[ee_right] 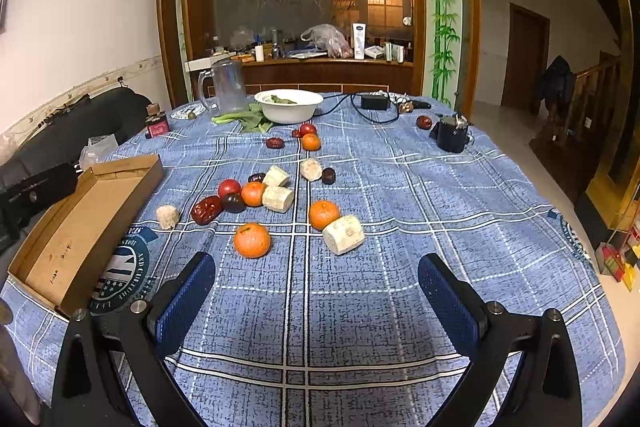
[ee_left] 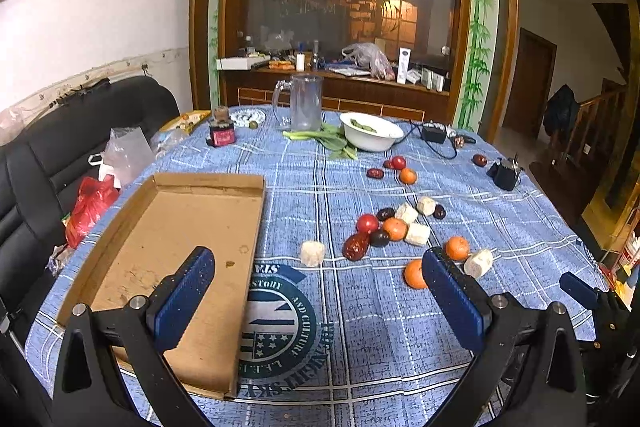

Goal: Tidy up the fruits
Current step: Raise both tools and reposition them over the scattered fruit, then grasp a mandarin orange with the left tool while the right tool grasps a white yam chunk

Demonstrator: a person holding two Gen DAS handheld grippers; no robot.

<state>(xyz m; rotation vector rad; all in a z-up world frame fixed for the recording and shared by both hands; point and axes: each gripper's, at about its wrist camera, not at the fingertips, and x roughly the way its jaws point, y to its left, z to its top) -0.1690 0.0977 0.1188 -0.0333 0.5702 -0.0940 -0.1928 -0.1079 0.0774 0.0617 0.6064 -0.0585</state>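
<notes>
My left hand-held gripper spread wide, empty, low over the bench beside the cardboard tray, my right hand-held gripper equally wide, empty, fruits scattered ahead on the cloth, printed emblem reading "AND CULTURE".

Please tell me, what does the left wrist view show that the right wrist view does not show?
Only the left wrist view shows the full bare floor of the cardboard tray, a red plastic bag on the black sofa, and the tip of the right tool at its edge. Only the right wrist view shows the coloured boxes on the floor. Both show the open blue pads, the scattered tangerines, red dates, pale root chunks, the white bowl and the clear jug.
</notes>
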